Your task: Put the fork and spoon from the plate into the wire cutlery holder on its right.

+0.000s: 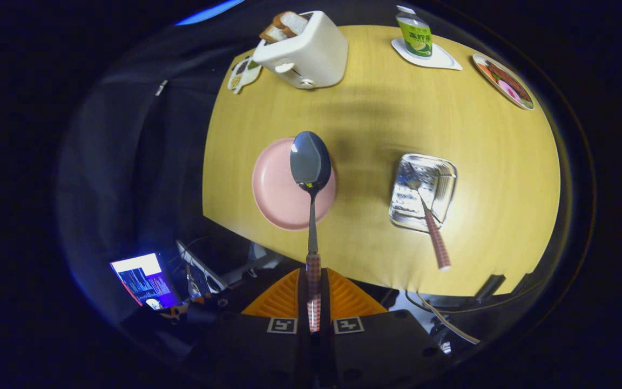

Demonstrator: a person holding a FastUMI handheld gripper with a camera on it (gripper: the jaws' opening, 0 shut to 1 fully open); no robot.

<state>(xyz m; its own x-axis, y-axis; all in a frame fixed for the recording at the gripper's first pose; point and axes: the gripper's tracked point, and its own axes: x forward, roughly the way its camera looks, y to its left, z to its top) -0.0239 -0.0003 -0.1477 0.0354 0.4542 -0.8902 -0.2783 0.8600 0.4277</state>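
Wooden table (pixel 376 124) below. Gripper (pixel 313 310) fingers pinching spoon (pixel 311 173) handle, raised over pink plate (pixel 276 194) for carrying; wire cutlery holder (pixel 424 189) at 3 o'clock, fork (pixel 430 216) inside.

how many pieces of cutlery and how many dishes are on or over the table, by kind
spoon: 1, held in the gripper
fork: 1, in the wire cutlery holder
plates: 2, pink plate and food plate
total: 4

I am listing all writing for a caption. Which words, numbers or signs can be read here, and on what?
Drink carton: print too blurred to read.
Screen: text too small to read.
Gripper, shut on the spoon: two square coded markers, no words.
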